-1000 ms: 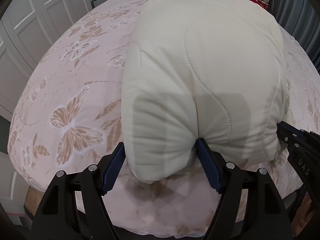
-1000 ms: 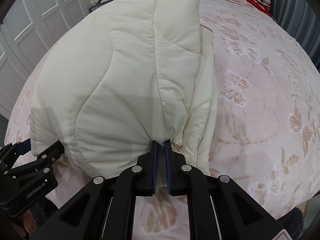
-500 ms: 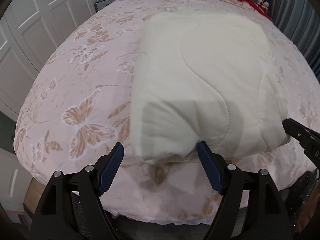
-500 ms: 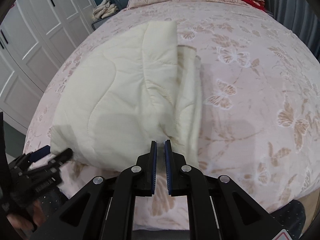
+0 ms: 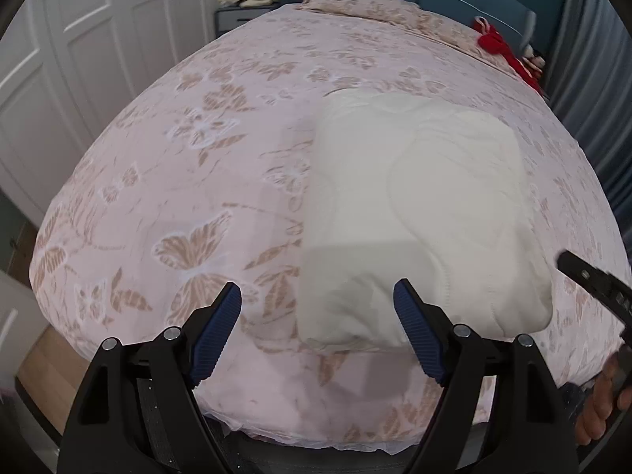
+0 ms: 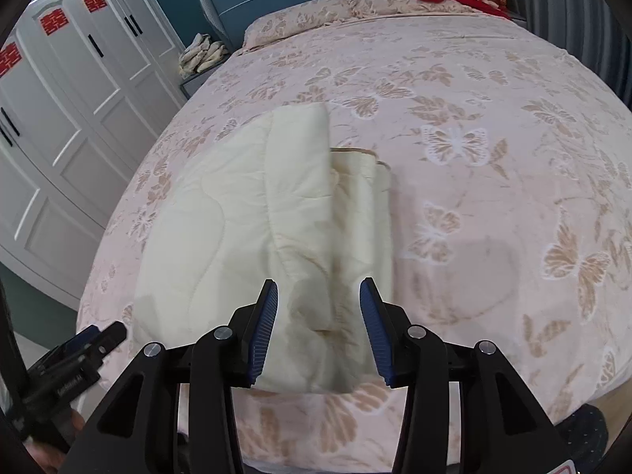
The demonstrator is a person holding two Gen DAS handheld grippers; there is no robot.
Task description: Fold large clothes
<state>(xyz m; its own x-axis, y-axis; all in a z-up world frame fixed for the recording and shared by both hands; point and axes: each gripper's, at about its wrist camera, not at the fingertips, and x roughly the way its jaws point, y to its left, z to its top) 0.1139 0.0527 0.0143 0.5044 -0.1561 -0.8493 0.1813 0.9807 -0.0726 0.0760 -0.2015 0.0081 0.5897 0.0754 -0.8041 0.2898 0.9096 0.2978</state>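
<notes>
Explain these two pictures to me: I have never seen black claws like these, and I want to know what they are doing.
No robot here: a person carries one hand-held gripper in each hand, each with a camera looking along its two blue-padded fingers. One picture comes from the left hand-held gripper, the other from the right hand-held gripper. A folded cream padded coat lies on the butterfly-patterned bed. Both grippers are open above the coat's near edge and hold nothing.
</notes>
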